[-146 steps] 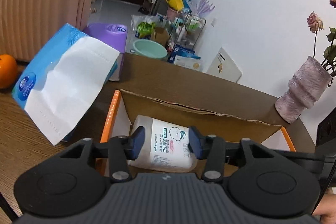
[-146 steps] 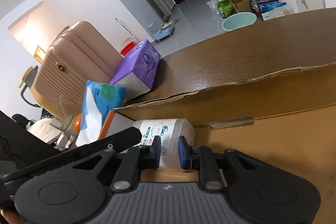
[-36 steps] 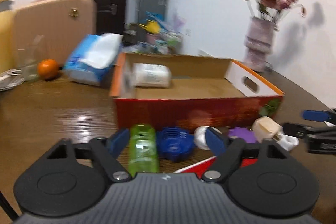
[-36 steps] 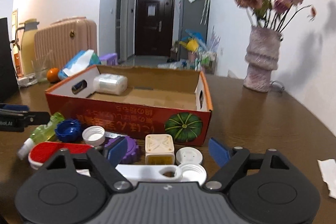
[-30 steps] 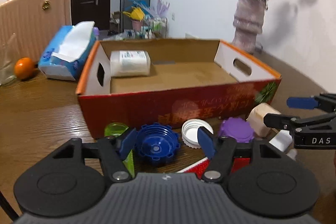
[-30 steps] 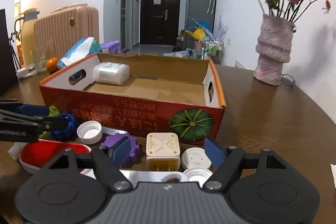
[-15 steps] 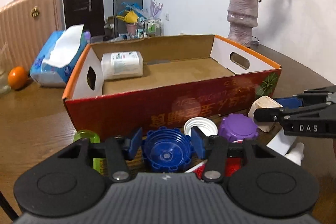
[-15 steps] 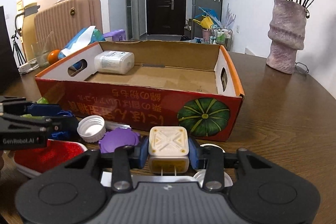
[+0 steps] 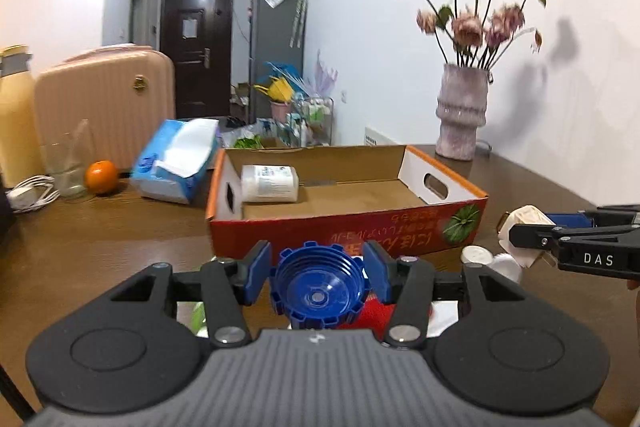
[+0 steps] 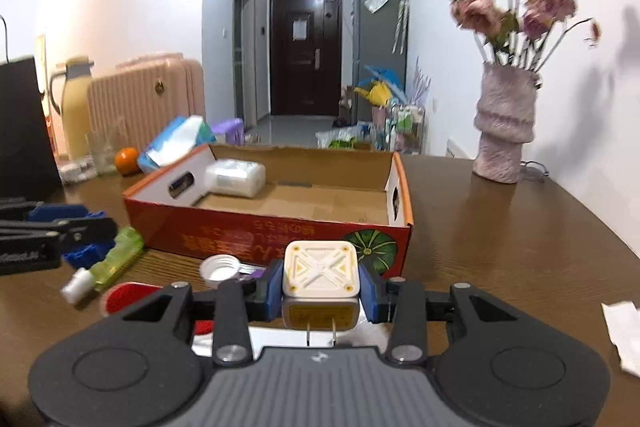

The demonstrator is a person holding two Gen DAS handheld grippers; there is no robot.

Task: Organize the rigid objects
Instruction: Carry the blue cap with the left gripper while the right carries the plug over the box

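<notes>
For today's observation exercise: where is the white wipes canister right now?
The white wipes canister lies on its side inside the cardboard box, in the far left corner, near the end wall's handle cutout; the right wrist view shows it there too.

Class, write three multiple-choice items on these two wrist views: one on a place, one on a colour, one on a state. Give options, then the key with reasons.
1. Where does the white cylindrical wipes canister lie?
A. beside the vase
B. inside the open red-and-orange cardboard box
C. on the floor

2. What colour is the ridged plastic cap between the left hand-held gripper fingers?
A. blue
B. yellow
C. black

3. What is the state of the right hand-held gripper?
A. open and empty
B. out of view
C. shut on the cream square plug adapter

Key: 1 B, it rests on the box floor near the far-left corner. 2 A, the cap is plainly blue. 3 C, both pads press the adapter's sides.
</notes>
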